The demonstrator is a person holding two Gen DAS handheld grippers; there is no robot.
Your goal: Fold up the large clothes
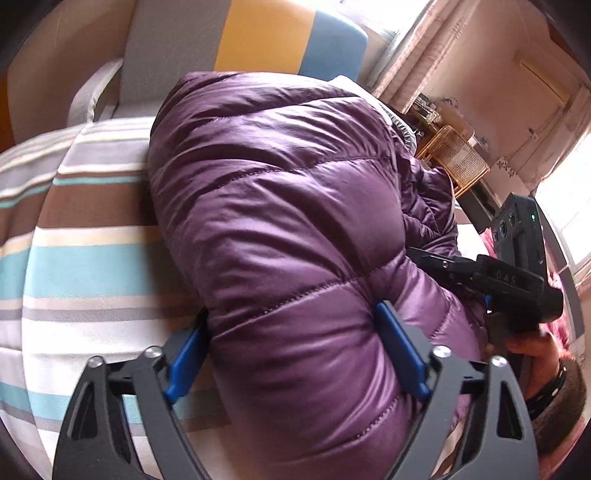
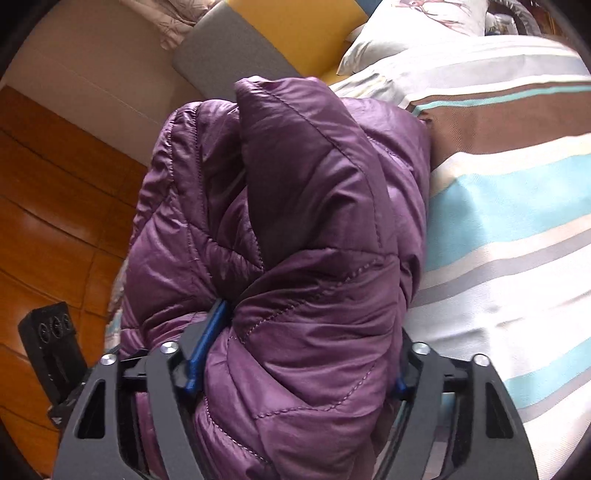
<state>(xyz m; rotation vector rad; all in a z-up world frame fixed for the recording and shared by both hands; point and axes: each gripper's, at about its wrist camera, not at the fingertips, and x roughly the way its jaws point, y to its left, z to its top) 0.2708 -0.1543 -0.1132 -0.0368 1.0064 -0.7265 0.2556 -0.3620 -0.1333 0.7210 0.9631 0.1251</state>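
A purple quilted puffer jacket (image 1: 280,221) lies bunched and folded on a striped bed cover (image 1: 85,266). My left gripper (image 1: 295,350) has its blue pads on both sides of a thick roll of the jacket and is shut on it. My right gripper (image 2: 295,354) is shut on another thick bunch of the same jacket (image 2: 295,221); its right pad is mostly hidden by fabric. In the left wrist view the right gripper's black body (image 1: 509,280) shows at the jacket's far side, held by a hand.
The striped bed cover (image 2: 509,221) spreads to the right in the right wrist view. A grey, yellow and blue headboard (image 1: 258,33) and a pillow (image 2: 413,33) lie beyond. A wooden floor (image 2: 55,221) lies left of the bed. A wicker basket (image 1: 454,158) stands beside the bed.
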